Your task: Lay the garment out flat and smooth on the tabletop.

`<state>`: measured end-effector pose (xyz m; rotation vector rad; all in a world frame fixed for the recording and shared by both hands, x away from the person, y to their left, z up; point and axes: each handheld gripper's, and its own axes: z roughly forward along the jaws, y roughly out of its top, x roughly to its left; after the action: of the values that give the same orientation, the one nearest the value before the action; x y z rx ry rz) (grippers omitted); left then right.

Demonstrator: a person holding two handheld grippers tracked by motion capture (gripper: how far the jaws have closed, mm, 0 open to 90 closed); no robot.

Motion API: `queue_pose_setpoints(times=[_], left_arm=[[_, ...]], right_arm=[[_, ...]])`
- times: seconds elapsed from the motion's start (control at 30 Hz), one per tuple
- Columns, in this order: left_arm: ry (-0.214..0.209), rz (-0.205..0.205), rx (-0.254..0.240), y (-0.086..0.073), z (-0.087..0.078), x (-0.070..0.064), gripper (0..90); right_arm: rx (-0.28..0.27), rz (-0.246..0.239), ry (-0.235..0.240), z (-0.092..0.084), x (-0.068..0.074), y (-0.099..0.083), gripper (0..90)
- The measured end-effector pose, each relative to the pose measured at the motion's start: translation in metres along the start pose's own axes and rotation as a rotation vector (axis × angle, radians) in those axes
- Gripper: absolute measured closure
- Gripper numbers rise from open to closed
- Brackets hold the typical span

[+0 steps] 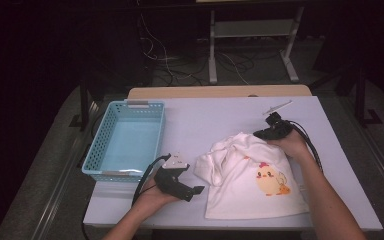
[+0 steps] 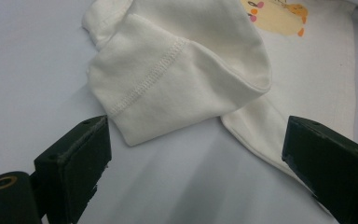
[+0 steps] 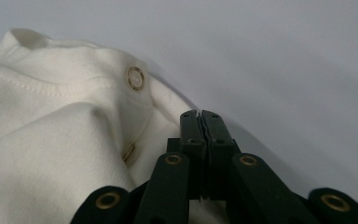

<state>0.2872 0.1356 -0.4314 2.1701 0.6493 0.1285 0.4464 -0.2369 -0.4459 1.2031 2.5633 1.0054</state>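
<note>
Left gripper (image 1: 196, 190) at near table edge: jaws wide, nothing between them, aimed at the folded-over sleeve (image 2: 177, 79) just ahead. Small cream cotton T-shirt with yellow chick print (image 1: 260, 185) lies mid-table on the white table (image 1: 215, 120), right of the light-blue plastic basket (image 1: 111, 150). Right gripper (image 3: 200, 122) at the far shoulder by 1 snap button (image 3: 135, 77): jaws closed; whether cloth is pinched, cannot tell. Judgement: folding barely begun; the body is flat, but the sleeve side is bunched and the basket is empty.

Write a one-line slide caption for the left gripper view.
Open left gripper poised over the table, jaws framing the folded sleeve of a white shirt with a chick print.
</note>
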Motion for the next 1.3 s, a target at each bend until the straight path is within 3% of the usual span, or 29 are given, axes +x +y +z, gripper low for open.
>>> queue_pose_setpoints(times=[0.13, 0.3, 0.73, 0.9, 1.3], left_arm=[[0.000, 0.000, 0.001, 0.000, 0.000, 0.000, 7.7], [0.000, 0.001, 0.002, 0.000, 0.001, 0.000, 7.7], [0.000, -0.003, 0.002, 0.000, 0.002, -0.001, 7.7], [0.000, -0.004, 0.003, 0.000, 0.002, -0.001, 7.7], [0.002, -0.002, 0.006, 0.000, 0.002, 0.000, 7.7]], right_arm=[[-0.065, 0.020, -0.004, -0.010, 0.000, 0.002, 87.3], [-0.119, 0.002, -0.030, -0.023, 0.004, 0.006, 87.4], [-0.282, 0.019, -0.046, -0.065, 0.007, 0.010, 87.8], [-0.305, 0.033, -0.088, -0.077, 0.004, 0.005, 87.7], [-0.338, 0.131, -0.190, -0.096, -0.018, -0.023, 87.6]])
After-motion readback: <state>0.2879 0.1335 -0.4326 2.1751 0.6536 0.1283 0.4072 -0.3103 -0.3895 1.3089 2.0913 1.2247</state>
